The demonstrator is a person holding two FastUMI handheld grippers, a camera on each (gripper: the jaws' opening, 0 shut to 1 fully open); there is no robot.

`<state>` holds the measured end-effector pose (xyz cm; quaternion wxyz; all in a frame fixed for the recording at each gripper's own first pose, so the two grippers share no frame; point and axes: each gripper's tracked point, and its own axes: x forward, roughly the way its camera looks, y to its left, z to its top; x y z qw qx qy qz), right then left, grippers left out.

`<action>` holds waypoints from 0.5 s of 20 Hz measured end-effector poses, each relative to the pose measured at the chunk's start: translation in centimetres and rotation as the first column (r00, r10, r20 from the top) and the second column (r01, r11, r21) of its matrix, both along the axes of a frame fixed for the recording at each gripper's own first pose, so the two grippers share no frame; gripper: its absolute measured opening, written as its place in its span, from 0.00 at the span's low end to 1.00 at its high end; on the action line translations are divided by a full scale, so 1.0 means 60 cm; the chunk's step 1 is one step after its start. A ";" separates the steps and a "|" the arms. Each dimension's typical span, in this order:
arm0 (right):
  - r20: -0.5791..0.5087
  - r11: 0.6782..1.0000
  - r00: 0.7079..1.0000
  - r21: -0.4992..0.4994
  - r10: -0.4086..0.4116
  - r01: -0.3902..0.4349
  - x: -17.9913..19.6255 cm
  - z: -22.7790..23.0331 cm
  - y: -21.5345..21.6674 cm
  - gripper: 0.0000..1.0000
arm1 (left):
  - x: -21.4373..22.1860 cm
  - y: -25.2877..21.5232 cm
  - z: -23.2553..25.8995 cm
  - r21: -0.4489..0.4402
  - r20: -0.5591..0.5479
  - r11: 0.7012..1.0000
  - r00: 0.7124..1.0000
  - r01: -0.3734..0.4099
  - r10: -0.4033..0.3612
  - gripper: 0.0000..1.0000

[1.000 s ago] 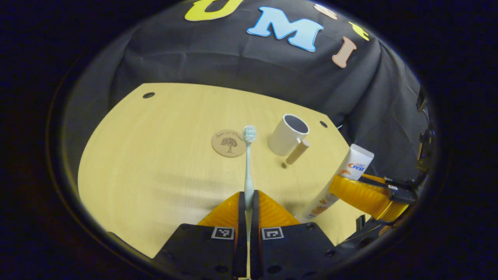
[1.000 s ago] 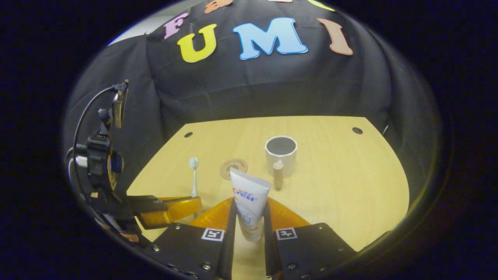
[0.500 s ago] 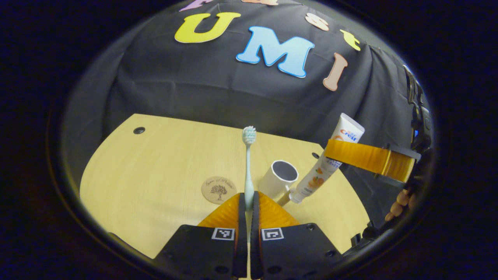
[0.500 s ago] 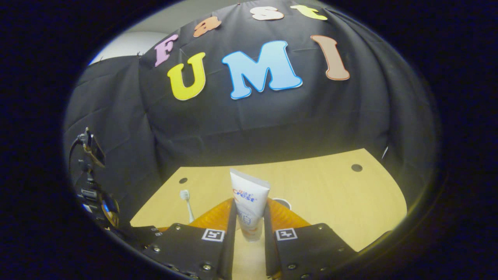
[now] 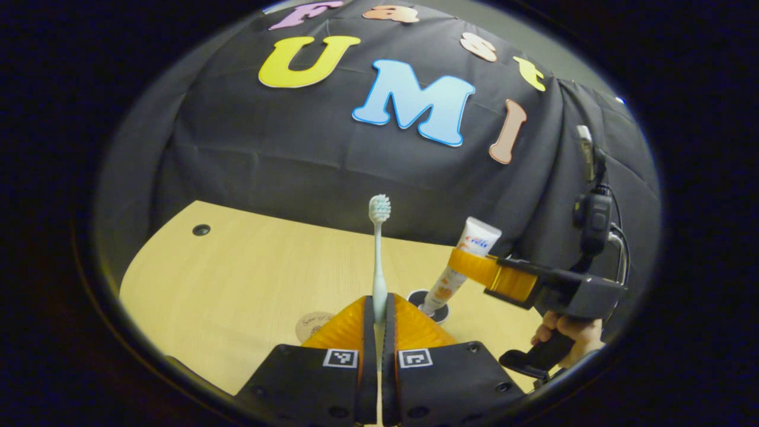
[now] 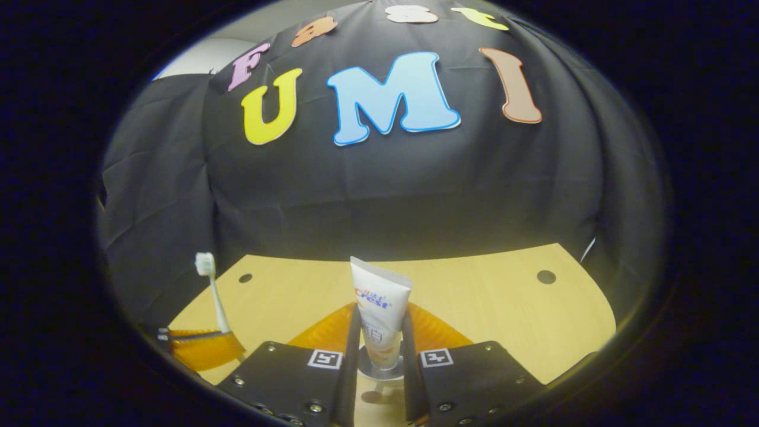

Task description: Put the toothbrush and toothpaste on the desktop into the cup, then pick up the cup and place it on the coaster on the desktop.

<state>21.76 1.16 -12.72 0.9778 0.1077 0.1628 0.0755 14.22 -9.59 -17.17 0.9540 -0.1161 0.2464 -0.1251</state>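
right gripper [image 6: 379, 335] pinches toothpaste [image 6: 379, 308], cap over cup [image 5: 431, 299] | left gripper [image 5: 379, 308] pinches toothbrush [image 5: 378, 249] beside cup | nothing in; coaster [image 5: 313, 323] bare

Dim, warm light; sharp centres, strong fisheye bending at edges.

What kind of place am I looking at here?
Likely a staged recording booth, not a bathroom: a black cloth wall behind a light wooden desktop, where handheld grippers hold a toothbrush and toothpaste.

Both grippers clamped (left [image 5: 377, 305], right [image 6: 379, 332]).
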 end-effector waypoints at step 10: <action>-0.070 0.996 0.997 -0.077 0.034 -0.040 0.008 -0.063 -0.008 0.38 | 0.048 -0.049 0.003 -0.017 0.055 0.999 0.998 0.040 -0.039 0.10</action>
